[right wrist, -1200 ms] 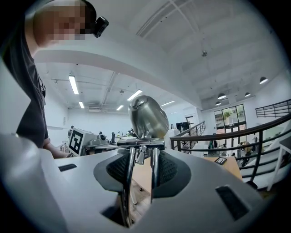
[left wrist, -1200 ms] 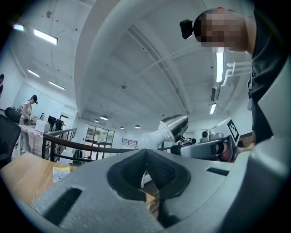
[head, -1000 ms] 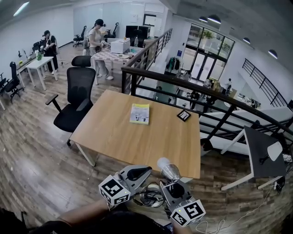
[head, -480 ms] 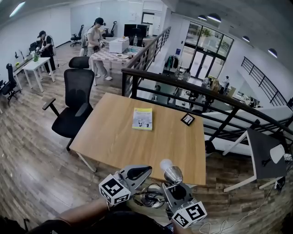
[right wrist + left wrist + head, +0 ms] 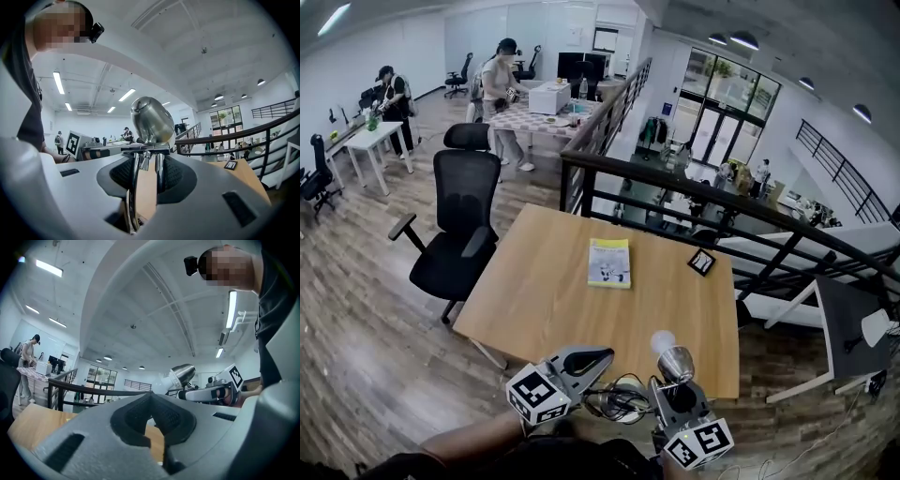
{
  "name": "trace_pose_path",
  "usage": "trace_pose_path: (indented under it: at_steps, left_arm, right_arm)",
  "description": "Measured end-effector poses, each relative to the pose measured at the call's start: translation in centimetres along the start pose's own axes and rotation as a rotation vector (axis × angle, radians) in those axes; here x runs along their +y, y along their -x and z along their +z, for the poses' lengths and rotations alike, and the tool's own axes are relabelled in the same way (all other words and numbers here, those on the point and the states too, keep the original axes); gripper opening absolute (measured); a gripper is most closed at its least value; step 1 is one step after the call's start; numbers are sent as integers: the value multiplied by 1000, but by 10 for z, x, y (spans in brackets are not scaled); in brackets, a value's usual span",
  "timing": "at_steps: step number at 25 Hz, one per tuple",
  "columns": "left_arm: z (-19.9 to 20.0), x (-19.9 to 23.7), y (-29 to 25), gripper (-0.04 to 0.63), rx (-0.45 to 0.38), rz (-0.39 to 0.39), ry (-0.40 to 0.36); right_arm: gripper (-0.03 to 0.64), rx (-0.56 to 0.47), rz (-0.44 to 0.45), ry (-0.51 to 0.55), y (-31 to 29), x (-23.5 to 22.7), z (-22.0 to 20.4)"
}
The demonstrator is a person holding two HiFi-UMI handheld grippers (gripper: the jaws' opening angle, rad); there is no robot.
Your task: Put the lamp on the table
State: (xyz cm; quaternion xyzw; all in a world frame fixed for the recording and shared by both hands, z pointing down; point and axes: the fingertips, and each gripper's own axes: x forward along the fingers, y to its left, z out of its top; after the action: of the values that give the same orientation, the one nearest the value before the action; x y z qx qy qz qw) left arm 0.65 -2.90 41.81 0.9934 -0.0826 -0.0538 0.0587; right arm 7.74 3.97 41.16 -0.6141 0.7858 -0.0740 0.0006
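Note:
The lamp (image 5: 672,356) has a shiny metal shade, a white bulb and thin metal legs. My right gripper (image 5: 676,384) is shut on those legs and holds the lamp upright, over the near edge of the wooden table (image 5: 534,291). In the right gripper view the shade (image 5: 151,120) stands just above the jaws and the legs run down between the pads (image 5: 174,174). My left gripper (image 5: 606,354) hovers beside it to the left, shut, with nothing seen between its jaws. A dark cable (image 5: 617,403) hangs between the two grippers. In the left gripper view, the lamp (image 5: 180,375) shows to the right.
A yellow-green booklet (image 5: 609,262) lies mid-table and a small dark square object (image 5: 702,262) lies near the far right corner. A black office chair (image 5: 457,225) stands at the table's left. A dark railing (image 5: 694,183) runs behind the table. People stand at desks far back.
The table, booklet and chair have shifted right and nearer in the head view. Both grippers and the lamp have moved slightly right, the grip unchanged.

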Motion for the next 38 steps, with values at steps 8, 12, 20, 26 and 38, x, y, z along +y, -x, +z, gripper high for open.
trace_pose_path:
  at_steps: [8, 12, 20, 26, 38]
  left_arm:
    - [-8, 39, 7, 9, 10, 35, 42]
    - [-5, 48, 4, 8, 13, 50, 35]
    - [-8, 71, -5, 9, 17, 111, 48]
    - [-9, 90, -39, 9, 16, 141, 46]
    - [-23, 127, -116, 9, 25, 263, 37]
  right_arm:
    - [112, 15, 28, -6, -41, 0, 0]
    - [112, 29, 47, -12, -55, -8, 1]
    - [112, 44, 96, -19, -77, -24, 1]
    - [112, 37, 148, -11, -97, -55, 9]
    - [112, 50, 310, 46, -127, -128, 30]
